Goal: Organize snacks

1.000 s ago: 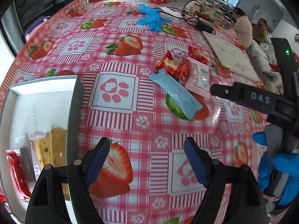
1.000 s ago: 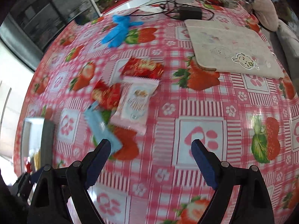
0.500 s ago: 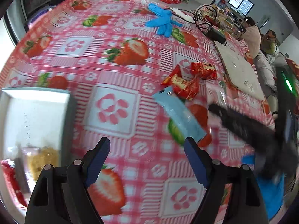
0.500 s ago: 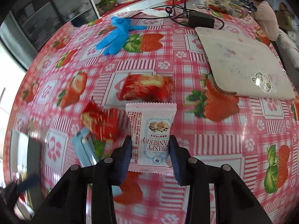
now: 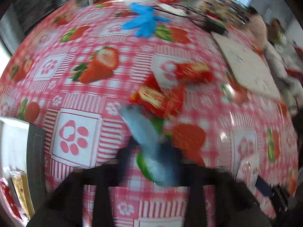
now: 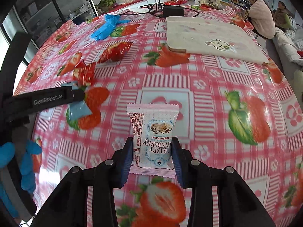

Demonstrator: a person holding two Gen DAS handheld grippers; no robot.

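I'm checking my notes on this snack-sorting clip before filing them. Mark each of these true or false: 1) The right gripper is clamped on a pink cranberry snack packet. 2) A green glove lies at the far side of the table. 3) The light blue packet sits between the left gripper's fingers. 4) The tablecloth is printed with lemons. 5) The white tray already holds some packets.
1) True: the right gripper pinches the pink cranberry packet.
2) False: the gloves there are blue.
3) True: the light blue packet lies between the closing jaws of the left gripper.
4) False: the tablecloth shows strawberries and paw prints.
5) True: the white tray holds yellow and red packets.
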